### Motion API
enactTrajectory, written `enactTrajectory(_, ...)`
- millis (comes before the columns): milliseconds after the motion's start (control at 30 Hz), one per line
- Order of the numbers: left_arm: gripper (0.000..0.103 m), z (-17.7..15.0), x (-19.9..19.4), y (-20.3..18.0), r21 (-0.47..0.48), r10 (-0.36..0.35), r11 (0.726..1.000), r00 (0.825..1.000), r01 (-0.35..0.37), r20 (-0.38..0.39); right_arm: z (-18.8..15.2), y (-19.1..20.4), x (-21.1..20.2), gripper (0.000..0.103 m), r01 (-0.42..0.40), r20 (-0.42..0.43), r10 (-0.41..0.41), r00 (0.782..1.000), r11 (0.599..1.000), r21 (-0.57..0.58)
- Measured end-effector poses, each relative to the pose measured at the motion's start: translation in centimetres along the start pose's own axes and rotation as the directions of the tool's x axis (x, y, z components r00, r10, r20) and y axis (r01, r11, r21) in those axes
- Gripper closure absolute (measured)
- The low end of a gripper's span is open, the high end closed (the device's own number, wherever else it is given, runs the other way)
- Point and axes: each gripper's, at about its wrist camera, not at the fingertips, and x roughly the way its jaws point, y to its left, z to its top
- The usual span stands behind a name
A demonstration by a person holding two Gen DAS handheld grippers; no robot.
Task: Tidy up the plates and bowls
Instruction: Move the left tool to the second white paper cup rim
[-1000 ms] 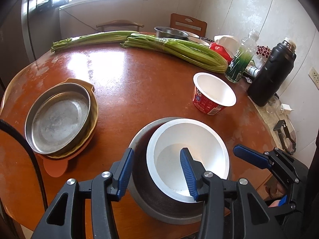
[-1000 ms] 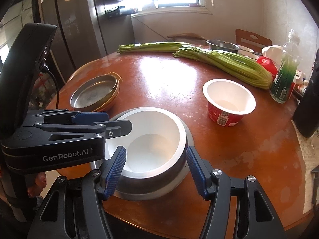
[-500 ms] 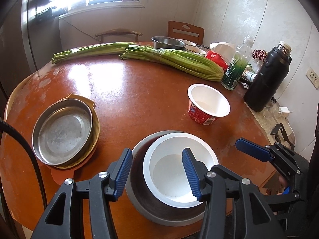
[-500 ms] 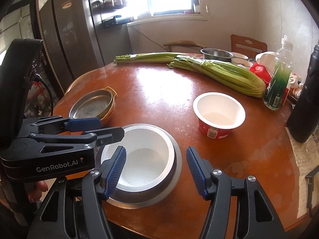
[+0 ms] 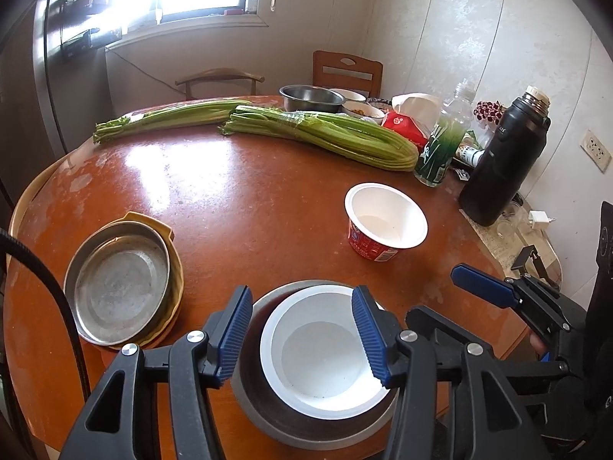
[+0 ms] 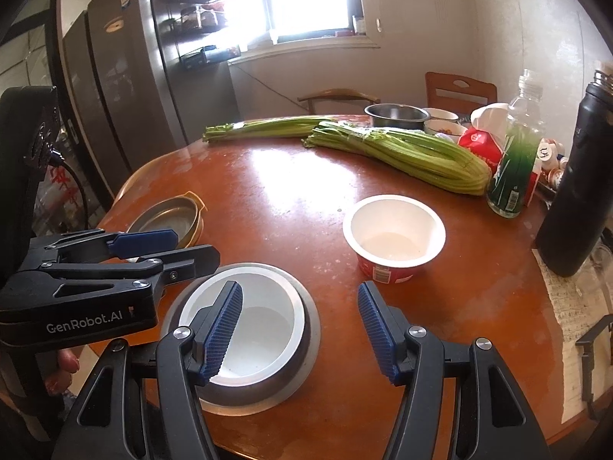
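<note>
Both claws have lifted back off the nested white bowl (image 5: 325, 356) in the steel bowl (image 5: 268, 418) at the surface's near edge. Left claw (image 5: 302, 335) jaws opening, empty; right claw (image 6: 299, 329) apart, empty — red-labelled cup (image 6: 394, 234) lies just ahead-right of it, nearer the right.

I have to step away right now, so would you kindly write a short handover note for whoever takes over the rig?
Left gripper: jaws opening above the white bowl, holding nothing.
Right gripper: open, empty, beside that bowl.
Done: white bowl nested in the grey metal bowl at the table's near edge; metal pan stacked in the yellow dish on the left.
Left: the red-and-white cup bowl stands alone; probably nest it into the white bowl next.
</note>
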Motion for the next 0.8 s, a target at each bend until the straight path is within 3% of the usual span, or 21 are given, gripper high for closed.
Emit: enactTrajectory(800,0.046,6.2,6.1,-3.2,0.090,-0.050,0.995,0.998,0.053,-0.036,2.4,-8.1,3.0,0.038,0.123,-0.028,-0.120,0.992,0.980,0.154)
